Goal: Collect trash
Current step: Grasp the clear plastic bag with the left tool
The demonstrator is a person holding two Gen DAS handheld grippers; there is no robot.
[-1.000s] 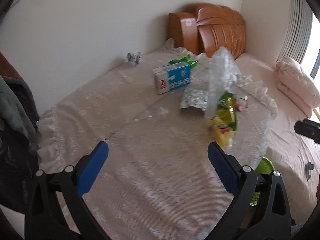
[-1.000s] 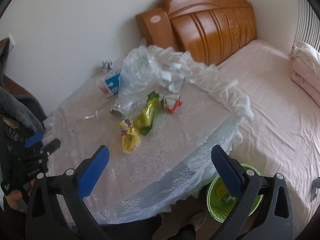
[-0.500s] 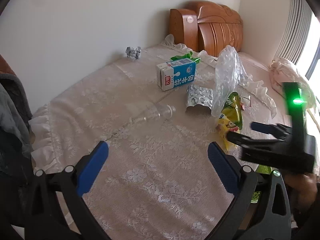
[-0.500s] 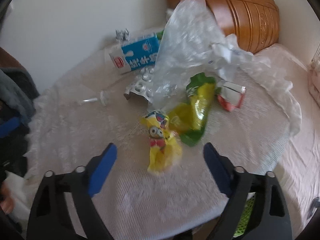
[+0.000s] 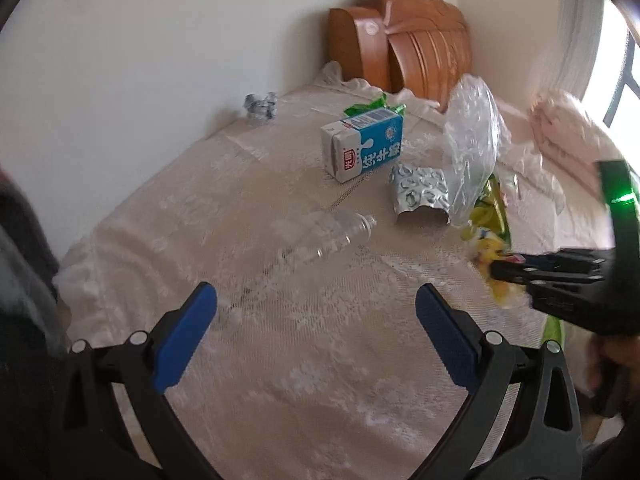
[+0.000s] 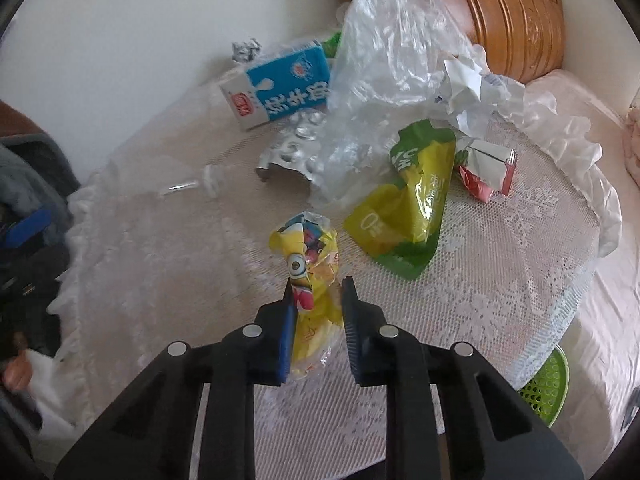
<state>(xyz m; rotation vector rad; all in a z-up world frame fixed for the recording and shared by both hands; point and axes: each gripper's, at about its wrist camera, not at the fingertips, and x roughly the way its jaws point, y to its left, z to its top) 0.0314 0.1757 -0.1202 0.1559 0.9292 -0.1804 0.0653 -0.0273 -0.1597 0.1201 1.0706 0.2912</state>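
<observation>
Trash lies scattered on a round table with a lace cloth (image 6: 500,280). My right gripper (image 6: 318,292) is shut on a yellow cartoon snack wrapper (image 6: 310,256), its blue pads pinching the wrapper's lower half. In the left wrist view that gripper (image 5: 504,270) shows at the right edge on the same wrapper (image 5: 486,248). My left gripper (image 5: 316,312) hangs open over the near part of the table, nothing between its pads. Beyond it lie a clear plastic bottle (image 5: 320,240), a blue milk carton (image 5: 362,148), a foil blister pack (image 5: 420,194), a clear plastic bag (image 6: 384,72) and a green-yellow pouch (image 6: 408,200).
A green mesh bin (image 6: 546,388) stands on the floor under the table's right edge. Crumpled white paper (image 6: 464,88) and a red-white wrapper (image 6: 486,172) lie at the table's far right. A foil ball (image 5: 260,106) sits by the wall. A wooden headboard (image 6: 512,12) and a pink bed (image 6: 600,320) lie beyond.
My right gripper came down onto the table and shut on the yellow wrapper. My left gripper drifted forward and lower over the table, staying open.
</observation>
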